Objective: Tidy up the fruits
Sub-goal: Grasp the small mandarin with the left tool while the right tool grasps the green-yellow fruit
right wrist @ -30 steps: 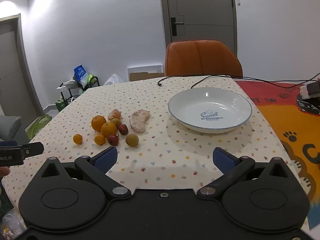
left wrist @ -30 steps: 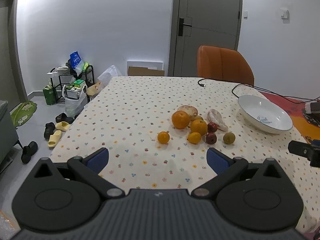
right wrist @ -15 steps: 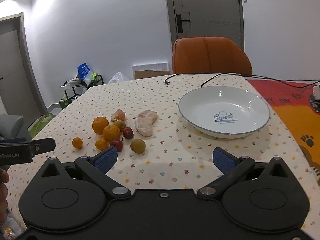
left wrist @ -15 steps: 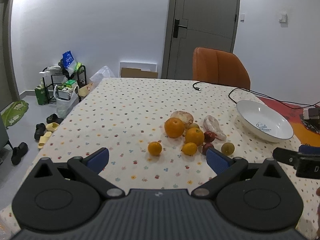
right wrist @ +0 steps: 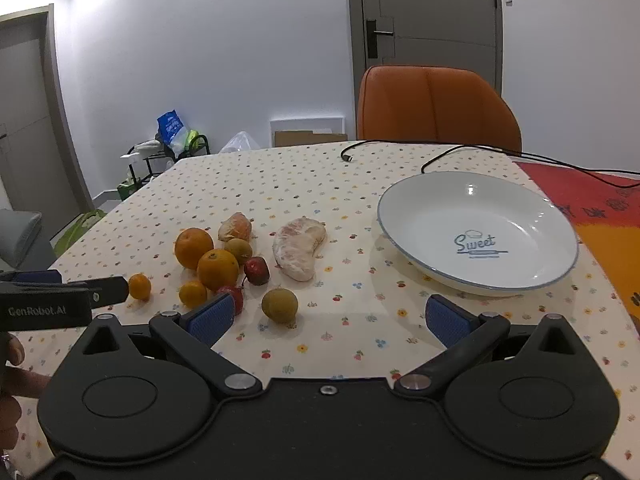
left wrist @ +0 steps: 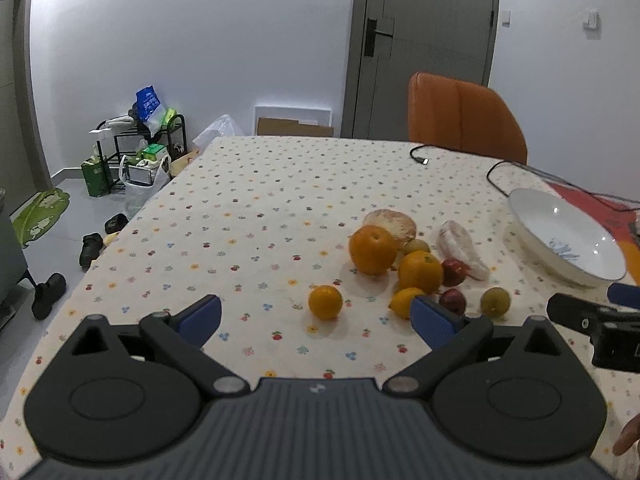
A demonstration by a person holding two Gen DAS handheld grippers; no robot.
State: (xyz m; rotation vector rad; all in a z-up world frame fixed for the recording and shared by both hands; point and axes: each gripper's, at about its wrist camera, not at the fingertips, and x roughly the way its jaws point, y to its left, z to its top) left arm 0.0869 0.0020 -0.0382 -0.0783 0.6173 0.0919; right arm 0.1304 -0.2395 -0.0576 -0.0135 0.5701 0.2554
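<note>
Right wrist view: fruits (right wrist: 224, 264) lie clustered on the tablecloth (right wrist: 280, 176) at my ten o'clock, white plate (right wrist: 478, 232) at one o'clock. My right gripper (right wrist: 326, 316) and left gripper (left wrist: 316, 316) are both spread apart, gripping nothing; one peeled piece (right wrist: 300, 248) is perhaps pomelo.

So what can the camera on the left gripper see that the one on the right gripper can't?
Only the left wrist view shows shoes on the floor beside the table, and the right gripper at its edge.

Only the right wrist view shows the "Sweet" lettering in the plate clearly, and the left gripper at its edge.

Both show the white plate, with nothing in it, the pile of fruit on the dotted tablecloth, the orange chair, the grey door and a black cable.
</note>
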